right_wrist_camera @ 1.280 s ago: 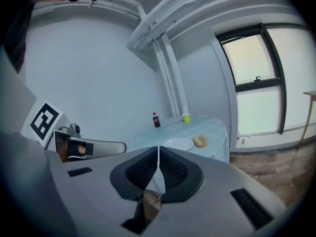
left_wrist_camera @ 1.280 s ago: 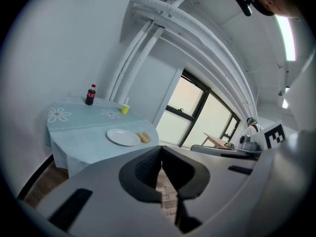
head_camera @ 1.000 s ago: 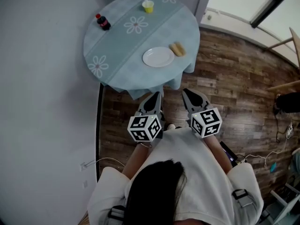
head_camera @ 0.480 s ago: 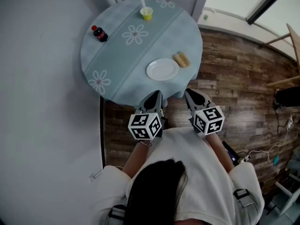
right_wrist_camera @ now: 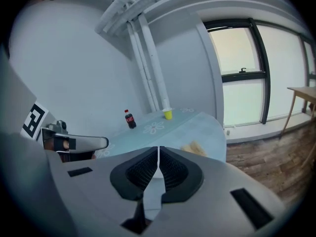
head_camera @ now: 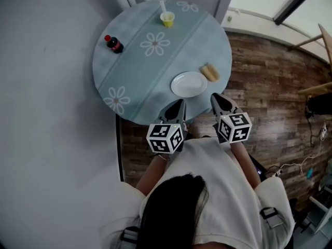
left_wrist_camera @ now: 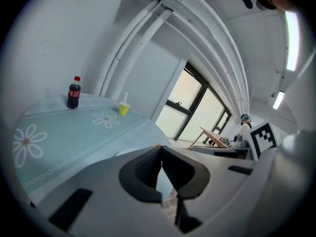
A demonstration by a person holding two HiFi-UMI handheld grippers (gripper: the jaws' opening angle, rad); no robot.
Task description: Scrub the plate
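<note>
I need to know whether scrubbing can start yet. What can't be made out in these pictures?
- Plate: clean or dirty unclear; too small in the head view, mostly hidden behind the left gripper and right gripper in their own views.
- Tan block beside it: sponge or not unclear; small and blurred in every view.
- Yellow cup: contents too small to see.
- Table: legs hidden under the cloth, head view.

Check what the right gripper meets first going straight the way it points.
Likely the table, at its near edge between plate and sponge: the right gripper tilts down at it. Depth is unclear, so maybe the sponge.
</note>
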